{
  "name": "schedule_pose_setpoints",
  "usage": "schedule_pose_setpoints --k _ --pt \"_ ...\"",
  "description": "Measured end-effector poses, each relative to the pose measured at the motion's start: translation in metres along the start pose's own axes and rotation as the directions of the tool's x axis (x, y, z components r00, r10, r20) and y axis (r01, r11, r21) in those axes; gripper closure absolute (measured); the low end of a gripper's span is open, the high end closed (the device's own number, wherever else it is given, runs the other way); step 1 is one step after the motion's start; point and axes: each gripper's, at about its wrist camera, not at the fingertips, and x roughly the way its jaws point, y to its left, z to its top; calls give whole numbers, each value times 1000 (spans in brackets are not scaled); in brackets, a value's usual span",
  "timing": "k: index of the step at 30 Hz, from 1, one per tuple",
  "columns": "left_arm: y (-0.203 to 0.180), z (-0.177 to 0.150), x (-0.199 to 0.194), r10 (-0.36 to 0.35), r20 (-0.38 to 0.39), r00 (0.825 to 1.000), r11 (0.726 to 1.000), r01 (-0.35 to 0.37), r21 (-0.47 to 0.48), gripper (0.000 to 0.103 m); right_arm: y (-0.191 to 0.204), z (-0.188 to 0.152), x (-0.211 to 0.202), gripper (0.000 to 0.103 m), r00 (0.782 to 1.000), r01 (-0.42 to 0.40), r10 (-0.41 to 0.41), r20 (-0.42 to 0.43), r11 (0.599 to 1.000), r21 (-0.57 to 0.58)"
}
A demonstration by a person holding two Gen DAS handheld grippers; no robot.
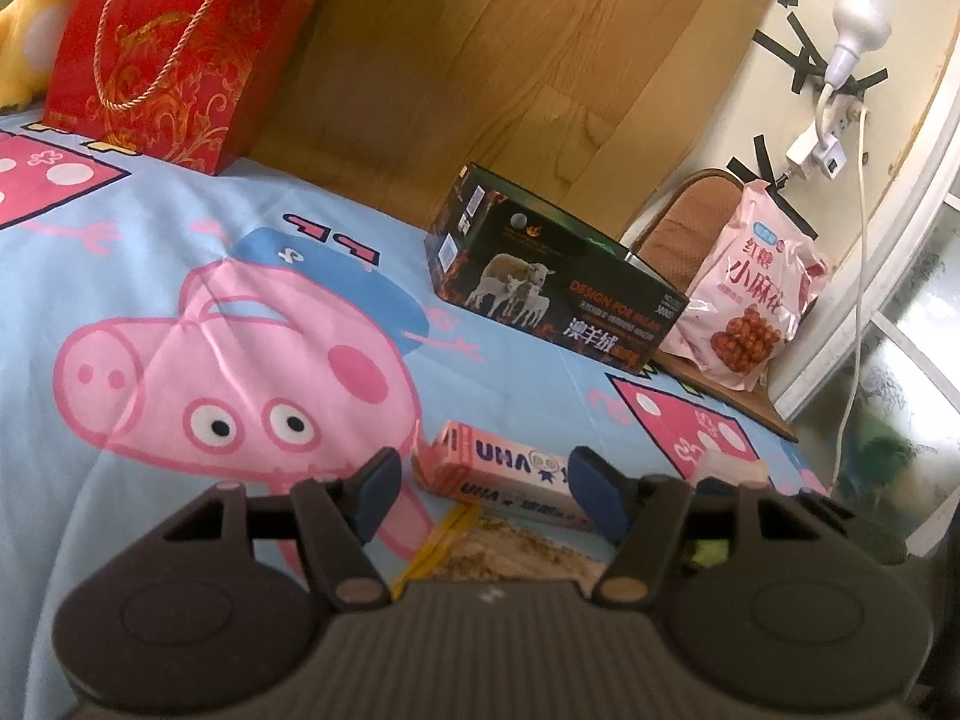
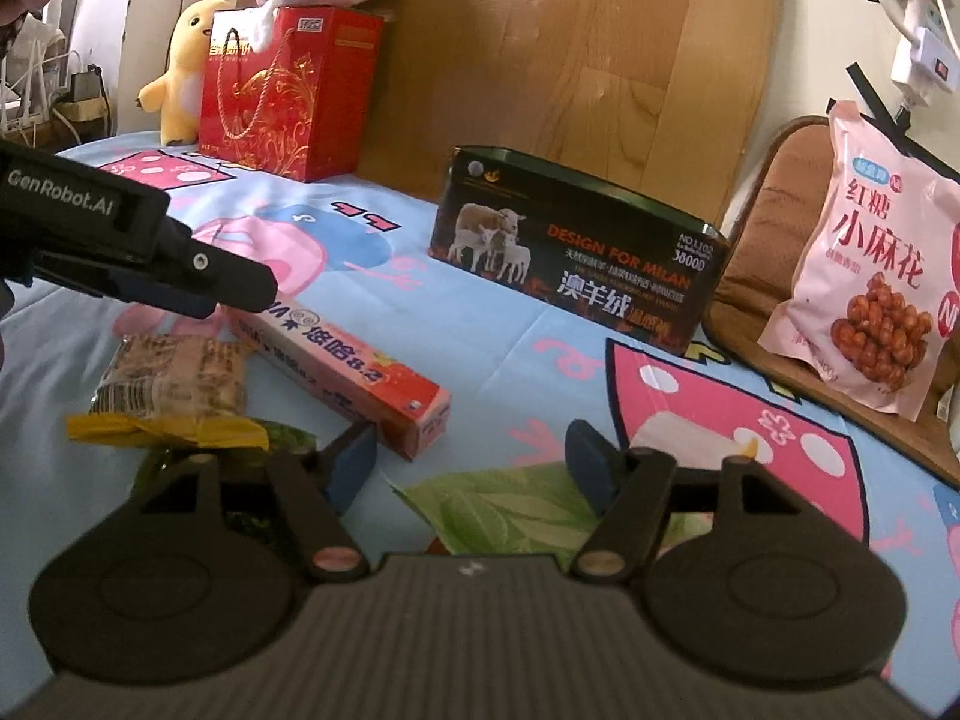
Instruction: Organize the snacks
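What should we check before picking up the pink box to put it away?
1. Pink box between the left gripper fingers: ok.
2. Left grip tight on it: not ok, there is a gap beside one finger.
3. Right gripper free: ok, open and holding nothing.
4. Black box open on top: ok.
5. Room inside the black box: cannot tell.

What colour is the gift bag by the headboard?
Red with gold swirls, clearest in the right wrist view: gift bag.
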Motion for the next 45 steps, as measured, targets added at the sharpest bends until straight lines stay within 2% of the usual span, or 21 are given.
schedule_pose_setpoints --k 6,11,13,15,17,19,20,21,22,24,28,31,34,39,45 --pt "0 0 0 -2 -2 1000 1000 2 -3 40 1 0 0 31 1000 2 -2 0 1000 -3" --pt "8 6 -5 -9 -4 1000 999 9 -44 40 1 0 0 31 1000 -2 2 0 1000 -4" --pt "12 14 -9 -31 -14 999 998 31 -59 40 3 2 -2 32 1000 -19 19 -2 1000 -19" --pt "9 23 -10 -21 -35 999 999 19 -34 40 7 6 -5 33 999 -51 51 1 997 -55" --pt "5 30 -7 -8 -53 999 1000 8 -3 40 13 10 -3 34 999 -49 49 -9 992 -114" --pt "2 33 1 -7 -91 996 1000 9 21 40 12 14 4 39 997 -72 68 -35 989 -131" --pt "1 33 9 4 -123 992 1000 0 31 43 11 16 8 46 995 -92 86 -50 988 -121" --pt "2 32 17 12 -157 987 999 -6 35 47 8 19 11 49 992 -116 110 -58 988 -103" --pt "3 30 24 3 -178 984 999 4 40 56 6 22 14 60 987 -148 142 -73 985 -83" --pt "-4 30 26 18 -181 983 997 -4 76 57 4 28 19 63 980 -184 178 -93 981 -60" --pt "-13 52 22 -11 -145 989 996 23 82 59 -3 39 17 64 984 -171 167 -66 982 -76" --pt "-28 79 27 -51 -80 996 995 58 87 59 -23 59 9 64 987 -160 160 9 986 -46" --pt "-51 105 43 -59 2 998 992 58 116 59 -47 83 13 63 990 -123 125 73 992 -28" --pt "-73 140 94 -9 81 997 991 -2 130 58 -83 117 48 63 993 -58 59 99 998 -14" --pt "-70 153 145 76 65 995 990 -83 115 56 -94 122 97 63 999 -25 27 44 999 -47"
